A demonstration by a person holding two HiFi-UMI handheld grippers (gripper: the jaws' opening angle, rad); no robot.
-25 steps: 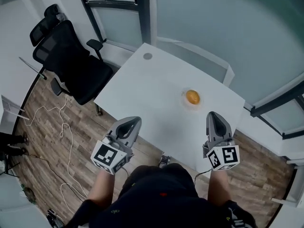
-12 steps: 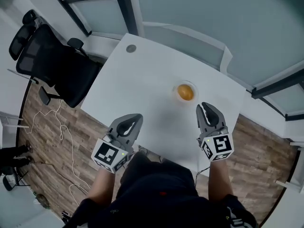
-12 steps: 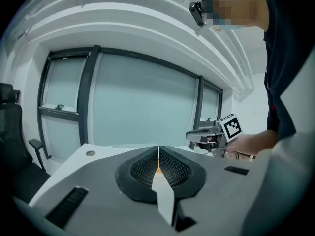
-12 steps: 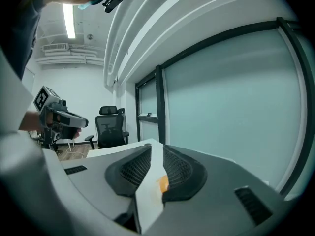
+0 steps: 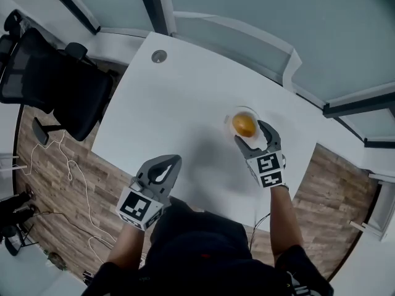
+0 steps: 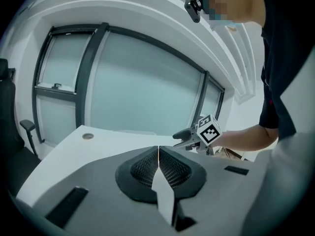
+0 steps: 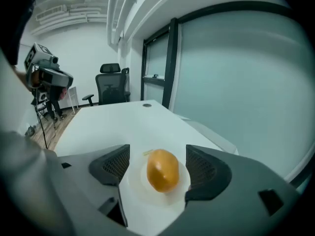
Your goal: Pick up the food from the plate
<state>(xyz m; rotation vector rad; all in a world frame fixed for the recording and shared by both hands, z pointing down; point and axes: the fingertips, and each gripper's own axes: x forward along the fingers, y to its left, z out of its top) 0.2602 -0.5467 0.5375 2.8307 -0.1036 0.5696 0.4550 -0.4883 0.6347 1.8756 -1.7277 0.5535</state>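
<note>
An orange, egg-shaped piece of food (image 5: 244, 124) (image 7: 162, 170) lies on a small white plate (image 5: 229, 115) (image 7: 137, 185) at the right of the white table (image 5: 179, 110). My right gripper (image 5: 252, 134) (image 7: 158, 167) is at the plate, its jaws opening wide on either side of the food, the pads clear of it. My left gripper (image 5: 163, 168) (image 6: 158, 167) hangs over the table's near edge, shut and empty.
A black office chair (image 5: 52, 85) (image 7: 112, 88) stands off the table's left corner. A round cable grommet (image 5: 159, 56) (image 7: 146, 104) (image 6: 87, 136) sits near the table's far corner. Glass partitions (image 5: 259, 23) run close behind the table. Cables (image 5: 74, 171) trail over the wooden floor at the left.
My right gripper has moved forward to the plate and its jaws have gone from shut to wide apart around the food. The left gripper has hardly moved.
</note>
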